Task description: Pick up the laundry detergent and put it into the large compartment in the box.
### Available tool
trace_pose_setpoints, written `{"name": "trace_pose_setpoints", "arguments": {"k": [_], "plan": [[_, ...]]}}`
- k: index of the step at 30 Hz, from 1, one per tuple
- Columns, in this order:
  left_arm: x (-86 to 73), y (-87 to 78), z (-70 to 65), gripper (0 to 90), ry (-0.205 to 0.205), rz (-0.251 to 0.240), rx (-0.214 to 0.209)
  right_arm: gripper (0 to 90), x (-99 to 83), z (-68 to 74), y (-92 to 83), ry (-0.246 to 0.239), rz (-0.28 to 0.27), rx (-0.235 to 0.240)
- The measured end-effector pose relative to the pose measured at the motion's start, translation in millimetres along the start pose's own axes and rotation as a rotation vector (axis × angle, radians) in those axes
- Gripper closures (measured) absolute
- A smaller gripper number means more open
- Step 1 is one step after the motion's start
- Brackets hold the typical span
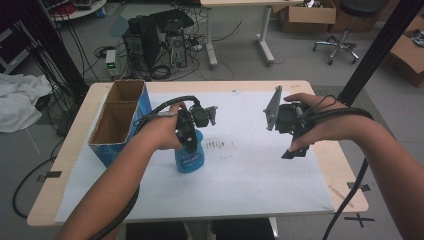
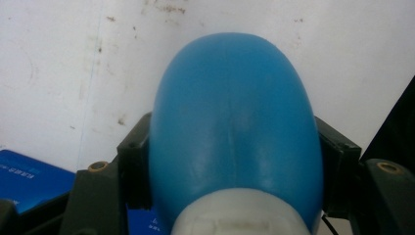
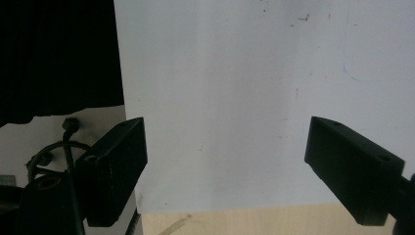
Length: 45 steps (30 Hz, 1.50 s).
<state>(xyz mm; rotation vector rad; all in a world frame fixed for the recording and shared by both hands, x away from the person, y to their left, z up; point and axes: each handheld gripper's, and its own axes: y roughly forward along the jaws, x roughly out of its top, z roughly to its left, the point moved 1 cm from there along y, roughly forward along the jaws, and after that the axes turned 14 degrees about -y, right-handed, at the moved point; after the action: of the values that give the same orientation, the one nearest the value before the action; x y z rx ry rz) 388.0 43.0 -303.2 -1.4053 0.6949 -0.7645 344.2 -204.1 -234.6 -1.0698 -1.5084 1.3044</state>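
- Grasp made: the left tongs point(image 1: 192, 134) are clenched on the blue bottle point(image 1: 190, 156), left of centre in the high view; in the left gripper view both black pads point(image 2: 134, 169) press its sides just above the white cap point(image 2: 240, 215).
- The bottle looks to stand upright on the white sheet point(image 1: 260, 175) covering the table point(image 1: 345, 165); lifting seems not yet done.
- The right tongs point(image 1: 295, 142), right of centre, hang released and empty over the sheet.
- Likely left: carrying the bottle, perhaps to the cardboard box point(image 1: 116, 125) at upper left.
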Motion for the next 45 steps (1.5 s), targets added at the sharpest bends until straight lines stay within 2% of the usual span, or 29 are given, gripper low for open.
{"name": "trace_pose_setpoints", "arguments": {"k": [9,11,19,24,25,26,27,29,30,33,34,35,37,40,42,45], "plan": [[0.4,0.7,0.6,37.6,0.005,0.002,-0.002,16.0,-0.7,-0.1,0.9,0.003,0.0,0.001],[0.7,1.0,0.9,37.8,-0.008,0.0,-0.002,16.0,-0.7,0.0,0.9,0.003,-0.001,0.0],[0.9,-2.6,-1.7,38.1,0.014,0.011,0.011,16.0,0.1,0.5,0.9,0.0,-0.002,0.0],[2.5,-20.1,-2.5,38.2,0.01,-0.003,0.008,16.0,1.7,0.6,-0.4,-0.005,-0.004,-0.003],[2.6,-27.5,-2.5,38.2,-0.005,-0.004,-0.008,16.0,2.3,1.0,-0.6,-0.006,-0.004,-0.003],[2.6,-27.5,-2.5,38.2,-0.005,-0.004,-0.008,16.0,2.3,1.0,-0.6,-0.006,-0.004,-0.003],[2.6,-37.7,-2.4,38.2,-0.014,-0.016,-0.022,16.0,2.6,1.1,-0.8,-0.007,-0.005,-0.004],[2.7,-42.4,-2.3,38.2,-0.018,-0.016,-0.027,16.0,2.7,1.5,-0.8,-0.005,-0.006,-0.005],[3.1,-49.8,-2.5,38.2,-0.029,-0.019,-0.029,16.0,3.0,1.8,-1.1,-0.005,-0.007,-0.004],[3.8,-58.0,-2.9,38.2,-0.036,-0.011,-0.021,16.0,3.3,1.9,-1.1,-0.006,-0.008,-0.007],[4.1,-66.2,-2.4,38.2,-0.056,-0.004,-0.017,16.0,4.0,2.0,-1.2,-0.009,-0.007,-0.006],[4.1,-66.2,-2.4,38.2,-0.056,-0.004,-0.017,16.0,4.0,2.0,-1.2,-0.009,-0.007,-0.006],[4.0,-73.5,-0.4,38.2,-0.086,0.009,-0.022,16.0,4.9,2.4,-1.2,-0.009,-0.009,-0.007],[1.7,-89.5,7.2,38.1,-0.156,0.012,-0.03,15.9,6.5,2.6,-1.0,-0.014,-0.007,-0.009],[0.9,-92.7,9.1,38.1,-0.171,0.011,-0.03,16.0,7.2,2.3,-0.4,-0.02,-0.008,-0.008],[-3.7,-105.8,17.6,38.2,-0.243,0.001,-0.029,16.0,8.4,2.3,-0.3,-0.021,-0.008,-0.007]]}}
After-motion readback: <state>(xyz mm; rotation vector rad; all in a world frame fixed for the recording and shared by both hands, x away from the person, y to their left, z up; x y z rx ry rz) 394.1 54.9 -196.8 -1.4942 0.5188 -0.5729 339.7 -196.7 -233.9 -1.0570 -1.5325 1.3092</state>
